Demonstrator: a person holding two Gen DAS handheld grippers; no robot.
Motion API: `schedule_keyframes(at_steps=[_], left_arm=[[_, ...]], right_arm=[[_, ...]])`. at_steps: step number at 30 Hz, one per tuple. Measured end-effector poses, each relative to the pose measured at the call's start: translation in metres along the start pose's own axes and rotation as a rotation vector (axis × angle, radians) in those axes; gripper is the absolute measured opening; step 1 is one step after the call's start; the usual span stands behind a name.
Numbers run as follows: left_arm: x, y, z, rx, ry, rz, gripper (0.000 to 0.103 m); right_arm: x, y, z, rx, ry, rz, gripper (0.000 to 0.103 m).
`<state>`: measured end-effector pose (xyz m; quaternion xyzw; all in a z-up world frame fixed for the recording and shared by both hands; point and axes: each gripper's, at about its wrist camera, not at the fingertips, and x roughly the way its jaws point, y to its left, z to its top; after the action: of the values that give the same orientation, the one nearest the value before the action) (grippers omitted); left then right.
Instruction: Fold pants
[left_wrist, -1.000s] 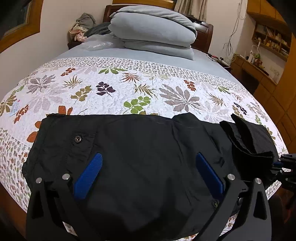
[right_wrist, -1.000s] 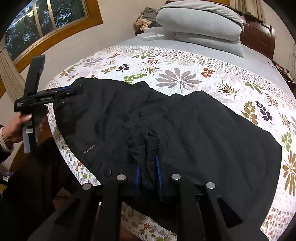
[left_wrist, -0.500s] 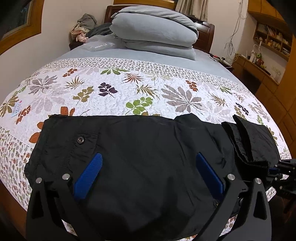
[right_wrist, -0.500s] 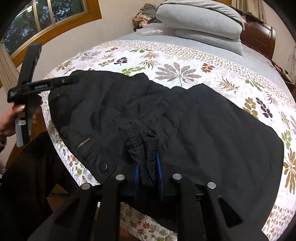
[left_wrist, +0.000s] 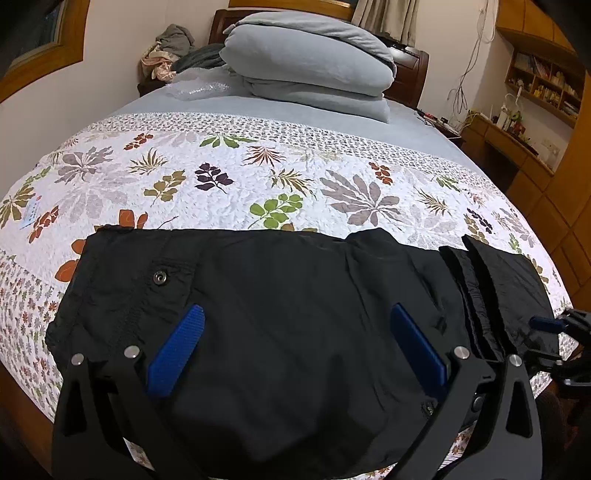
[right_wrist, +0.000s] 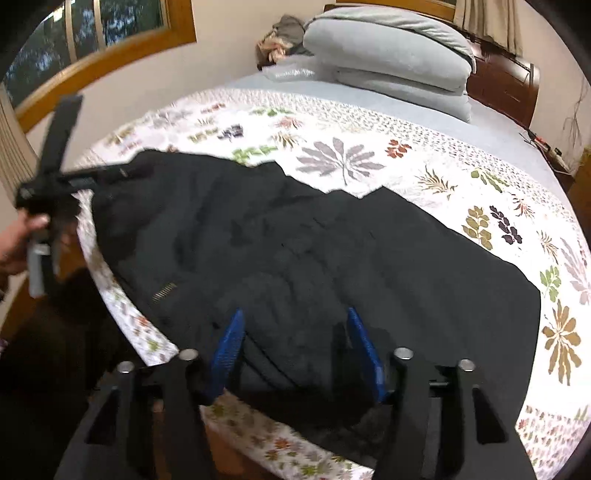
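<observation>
Black pants (left_wrist: 288, 314) lie spread across the near edge of the floral quilt (left_wrist: 229, 177); they also show in the right wrist view (right_wrist: 314, 258). My left gripper (left_wrist: 295, 317) is open, its blue pads wide apart just above the fabric near the waist. My right gripper (right_wrist: 295, 325) is open, its jaws apart over a bunched fold of the pants at the bed's near edge. The right gripper shows at the far right of the left wrist view (left_wrist: 554, 328). The left gripper shows at the left of the right wrist view (right_wrist: 55, 184), held by a hand.
A stack of folded grey bedding (left_wrist: 310, 62) lies at the head of the bed, with a clothes pile (left_wrist: 166, 55) beside it. Wooden shelves and a desk (left_wrist: 517, 122) stand on the right. A window (right_wrist: 92, 33) is on the left wall.
My right gripper has opened and let go of the bunched pants fold it was holding. The fold has dropped flatter onto the pants. The left gripper stays open over the fabric.
</observation>
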<state>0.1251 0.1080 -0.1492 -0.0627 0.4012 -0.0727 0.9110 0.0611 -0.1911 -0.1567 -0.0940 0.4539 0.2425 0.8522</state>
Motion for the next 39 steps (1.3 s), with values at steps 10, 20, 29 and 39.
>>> schedule_keyframes(at_steps=[10,20,29,39], left_arm=[[0.001,0.006,0.001,-0.014,0.003,0.004,0.101],[0.002,0.009,0.001,-0.008,0.006,0.022,0.101],[-0.006,0.018,-0.002,0.054,0.027,0.087,0.101],[-0.036,0.068,-0.004,0.042,0.038,0.22,0.101]], right_arm=[[0.02,0.016,-0.009,-0.077,0.05,-0.023,0.048],[0.015,-0.001,0.003,0.011,0.036,0.125,0.015],[0.011,0.021,0.007,-0.059,0.038,0.149,0.015],[0.015,0.02,0.003,-0.01,0.052,0.214,0.047]])
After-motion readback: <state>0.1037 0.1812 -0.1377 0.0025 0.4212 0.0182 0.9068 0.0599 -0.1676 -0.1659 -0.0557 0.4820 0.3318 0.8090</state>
